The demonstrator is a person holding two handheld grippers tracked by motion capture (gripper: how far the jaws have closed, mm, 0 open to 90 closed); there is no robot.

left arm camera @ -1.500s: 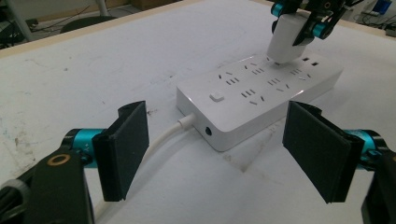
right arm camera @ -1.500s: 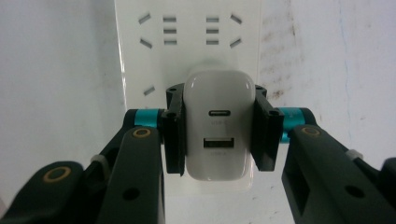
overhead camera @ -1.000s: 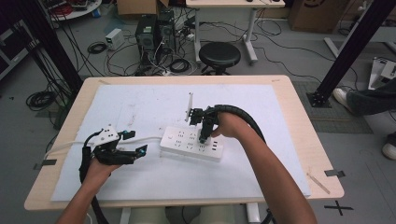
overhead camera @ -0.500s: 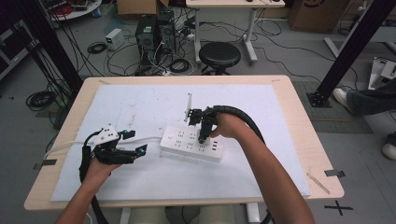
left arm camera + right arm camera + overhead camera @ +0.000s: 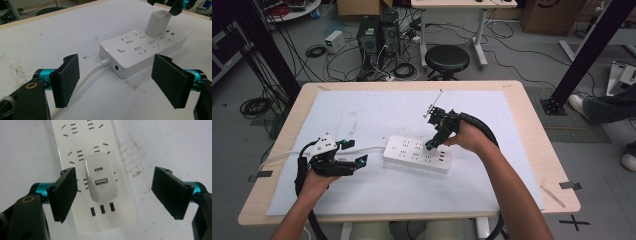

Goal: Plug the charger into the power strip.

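Right gripper [image 5: 113, 195]: jaws have just been opening and now stand wide, nothing clamped; the white USB charger [image 5: 100, 177] sits between them, free of both pads. In the high view this gripper [image 5: 432, 145] has drawn slightly toward the right of the frame since the earlier picture.
Left gripper [image 5: 116, 82]: jaws wide apart, holding nothing, unchanged; lower left of the high view [image 5: 362, 161], pointing at the strip's cable end.
Charger: plugged upright into the white power strip [image 5: 75, 142], near the end with three USB slots; in the left gripper view it stands at the strip's far end [image 5: 158, 23].
Power strip: lies flat at the middle of the high view [image 5: 409, 152], on the white sheet [image 5: 377, 107].
Cable: the white cord [image 5: 86, 75] leaves the strip's near end and runs between the left jaws.
In the way: the charger itself, between the right pads; the cord under the left gripper.
Edges and room: the sheet is bare above and below the strip; the wooden table edge [image 5: 532, 115] lies well apart at the right.
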